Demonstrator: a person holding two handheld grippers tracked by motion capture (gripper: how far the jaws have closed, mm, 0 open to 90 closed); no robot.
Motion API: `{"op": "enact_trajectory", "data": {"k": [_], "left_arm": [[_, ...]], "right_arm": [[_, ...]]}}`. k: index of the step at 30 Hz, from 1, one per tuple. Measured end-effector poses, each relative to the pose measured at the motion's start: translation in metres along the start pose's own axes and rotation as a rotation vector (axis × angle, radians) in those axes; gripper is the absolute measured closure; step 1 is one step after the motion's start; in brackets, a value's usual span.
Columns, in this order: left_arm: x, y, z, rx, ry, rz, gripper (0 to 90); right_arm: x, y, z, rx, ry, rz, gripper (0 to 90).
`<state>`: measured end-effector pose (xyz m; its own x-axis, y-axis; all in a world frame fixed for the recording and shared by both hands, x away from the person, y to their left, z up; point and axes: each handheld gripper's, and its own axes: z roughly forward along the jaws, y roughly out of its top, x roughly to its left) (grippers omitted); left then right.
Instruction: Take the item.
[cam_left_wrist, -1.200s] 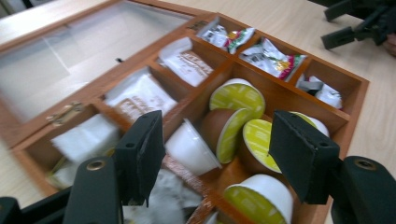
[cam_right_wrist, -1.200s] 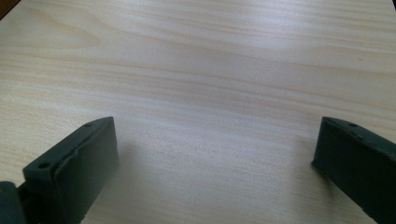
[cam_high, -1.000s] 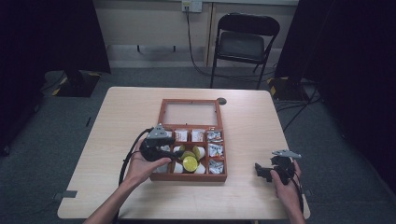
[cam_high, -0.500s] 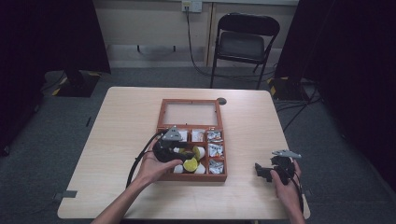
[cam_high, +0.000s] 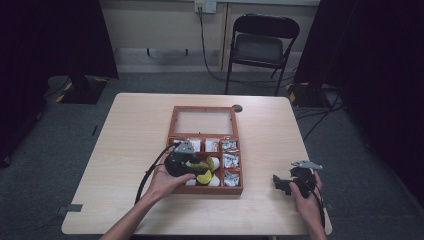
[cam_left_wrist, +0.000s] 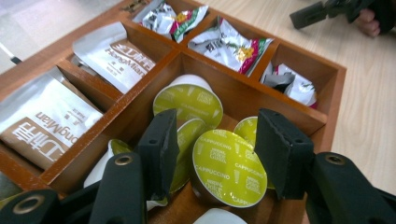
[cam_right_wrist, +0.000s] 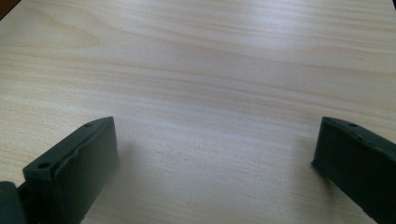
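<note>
A red-brown wooden box (cam_high: 172, 120) with several compartments lies mid-table. My left gripper (cam_high: 200, 167) hangs over its near-left compartment, which holds green capsules. In the left gripper view the gripper (cam_left_wrist: 217, 140) is open, and its jaws straddle a green cappuccino capsule (cam_left_wrist: 229, 168) lying tilted on other capsules. I cannot tell whether the jaws touch it. White sachets (cam_left_wrist: 116, 51) and foil packets (cam_left_wrist: 233, 44) fill the other compartments. My right gripper (cam_high: 282, 184) rests low over bare table to the right of the box. It is open (cam_right_wrist: 214, 126) with nothing between its jaws.
The box's glass lid (cam_high: 204, 121) lies open flat toward the far side. Just beyond the lid sits a small dark round object (cam_high: 236, 108). A folding chair (cam_high: 263, 45) stands behind the table. The left gripper's cable (cam_high: 150, 175) trails off the box's left.
My left gripper has moved right and slightly nearer, from the box's left edge to over the capsule compartment. The right gripper has stayed put.
</note>
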<state>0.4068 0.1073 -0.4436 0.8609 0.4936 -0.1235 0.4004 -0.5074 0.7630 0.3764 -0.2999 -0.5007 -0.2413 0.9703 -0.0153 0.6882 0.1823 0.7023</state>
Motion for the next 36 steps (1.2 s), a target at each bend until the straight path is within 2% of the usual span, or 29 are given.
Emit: {"op": "enact_trajectory", "data": {"k": [4,6,9,13,18,22,29,31,36], "left_arm": [[-0.001,-0.001,0.006,0.008,-0.005,-0.01,48.9],[-0.002,-0.001,0.008,0.022,-0.001,0.004,48.9],[-0.001,-0.002,0.009,0.029,-0.021,-0.013,48.0],[0.001,-0.003,0.011,0.062,-0.012,-0.014,46.8],[0.0,-0.003,0.012,0.095,0.007,0.012,46.9],[0.0,-0.003,0.014,0.111,0.007,0.012,47.1],[0.001,-0.002,0.018,0.168,-0.005,0.011,44.7],[0.001,-0.002,0.02,0.179,0.011,0.0,43.2],[0.001,-0.003,0.023,0.221,-0.006,0.004,42.7]], "right_arm": [[0.0,0.0,0.0,0.0,0.0,0.0,0.0],[0.0,0.0,0.0,0.0,0.0,0.0,0.0],[0.0,0.0,0.0,0.0,0.0,0.001,0.0],[0.0,0.0,0.0,0.001,0.0,0.002,0.0],[0.0,0.0,0.0,0.0,0.0,0.001,0.0],[0.0,0.0,0.0,0.0,0.0,0.001,0.0],[0.0,0.0,0.0,0.0,0.0,0.001,0.0],[0.0,0.0,0.0,0.001,0.0,0.0,0.0],[0.0,0.0,0.0,0.001,0.0,0.0,0.0]]}}
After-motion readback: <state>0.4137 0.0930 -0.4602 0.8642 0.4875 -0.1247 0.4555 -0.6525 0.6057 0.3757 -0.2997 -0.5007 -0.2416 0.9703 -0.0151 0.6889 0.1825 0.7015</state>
